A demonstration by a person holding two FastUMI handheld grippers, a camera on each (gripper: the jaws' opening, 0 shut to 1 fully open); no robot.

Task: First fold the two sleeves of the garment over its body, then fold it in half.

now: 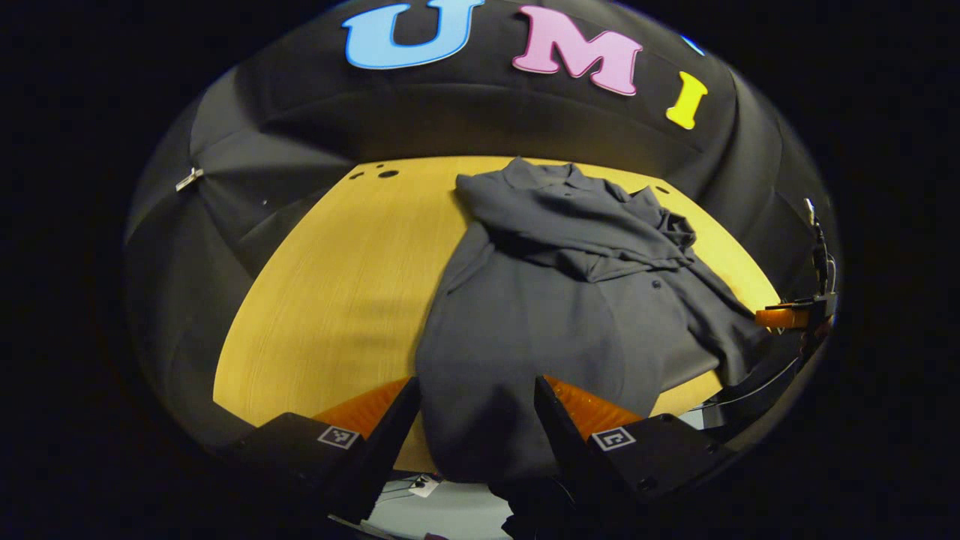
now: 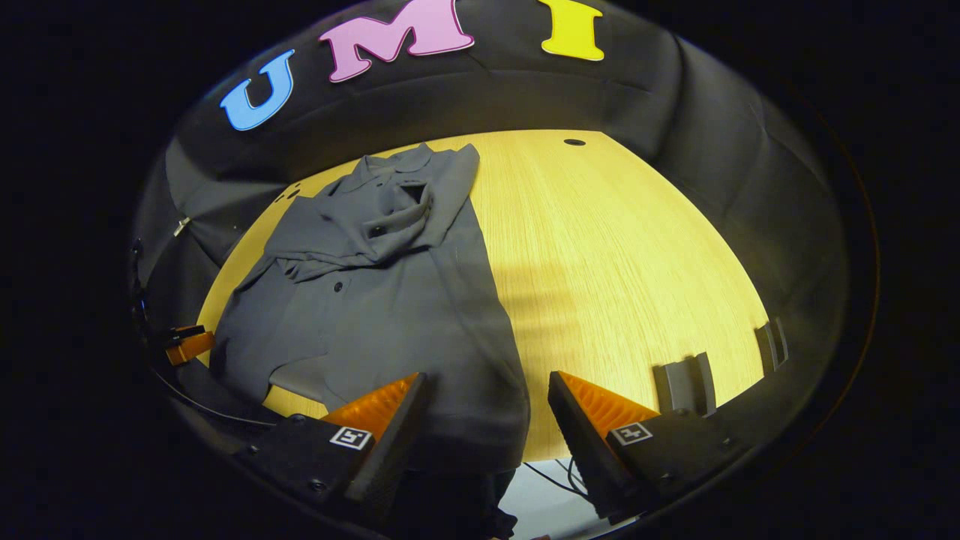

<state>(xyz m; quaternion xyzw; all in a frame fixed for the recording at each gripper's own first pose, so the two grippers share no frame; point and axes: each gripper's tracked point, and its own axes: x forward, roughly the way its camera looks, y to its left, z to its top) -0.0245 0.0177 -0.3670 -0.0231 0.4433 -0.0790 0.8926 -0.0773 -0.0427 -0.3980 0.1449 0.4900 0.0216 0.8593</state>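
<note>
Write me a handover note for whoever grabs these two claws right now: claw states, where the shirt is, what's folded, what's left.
Left claw: open, poised over the near hem, not gripping.
Right claw: open, also at the near hem, fabric between its fingers but not pinched.
Dark grey button-up shirt: lies on the yellow wooden table, collar at the far edge, hem hanging over the near edge.
Done: both sleeves appear folded across the chest, bunched rather loosely near the collar.
Left: grip the hem corners with both claws and fold the shirt in half towards the collar.
</note>
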